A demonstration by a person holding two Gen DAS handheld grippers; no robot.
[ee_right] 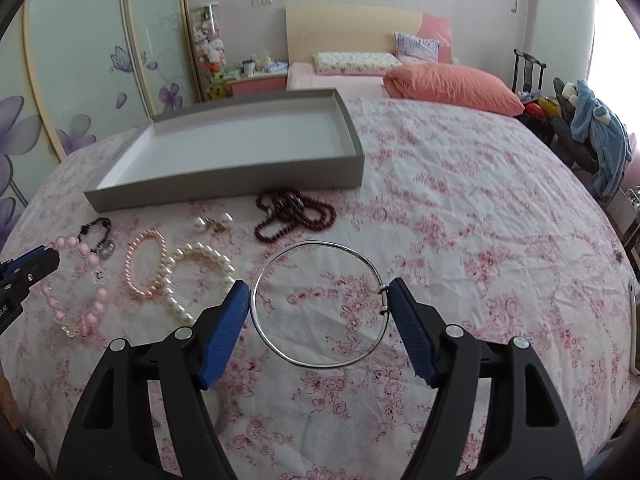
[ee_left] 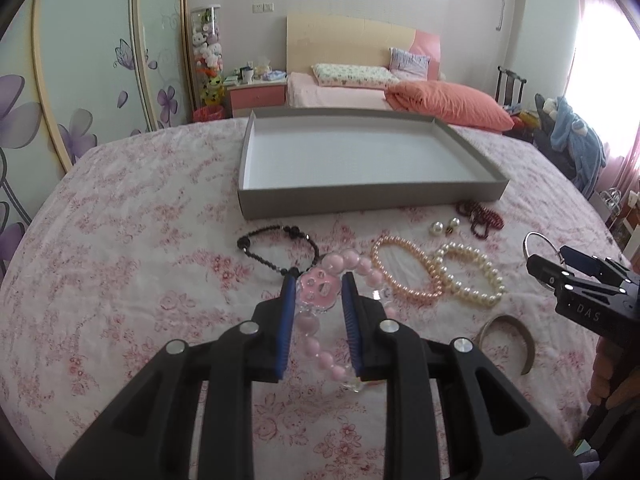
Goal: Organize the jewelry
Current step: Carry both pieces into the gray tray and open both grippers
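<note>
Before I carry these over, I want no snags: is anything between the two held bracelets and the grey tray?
Yes. The black bead bracelet lies between the pink bead bracelet and the grey tray; the dark red beads lie between the silver bangle and it.

A bed (ee_right: 460,184) with a white sheet printed in pink flowers carries everything. On it lies a shallow grey tray (ee_left: 360,194) (white inside), and in front of the tray sit a dark red bead string (ee_right: 294,214), two pearl earrings (ee_right: 212,223), a black bracelet (ee_left: 276,248), a pink pearl bracelet (ee_left: 404,270) touching a white pearl bracelet (ee_left: 472,276), and a brown bangle (ee_left: 512,336).
</note>
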